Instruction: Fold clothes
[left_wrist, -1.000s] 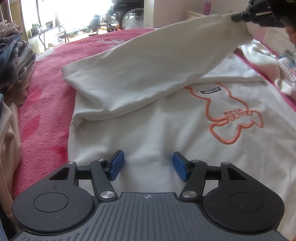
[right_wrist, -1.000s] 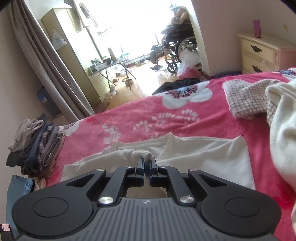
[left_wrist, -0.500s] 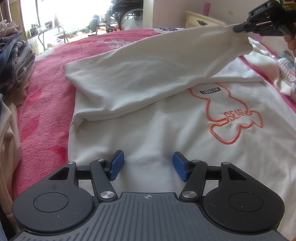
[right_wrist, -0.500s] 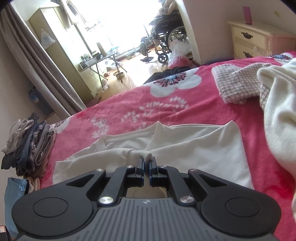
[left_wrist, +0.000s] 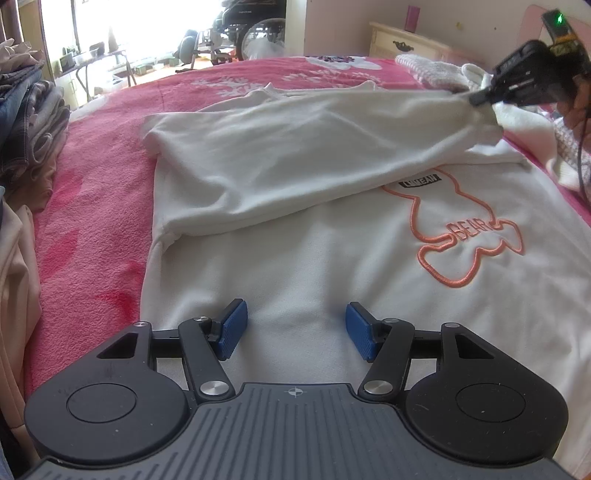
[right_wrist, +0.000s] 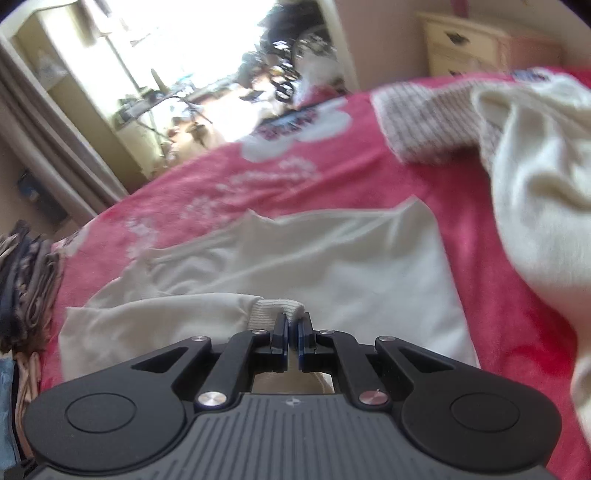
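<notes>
While the white sweatshirt (left_wrist: 332, 266) lies flat on the pink bedspread (left_wrist: 92, 206), the left claw (left_wrist: 293, 328) hovers open over its hem at 6 o'clock. At 2 o'clock the right claw (right_wrist: 293, 330) pinches the sleeve cuff (right_wrist: 275, 308), sleeve (left_wrist: 295, 155) drawn across the chest. Folded clothes (left_wrist: 26, 122) border 9 o'clock; loose garments (right_wrist: 535, 192) crowd the 3 o'clock edge.
</notes>
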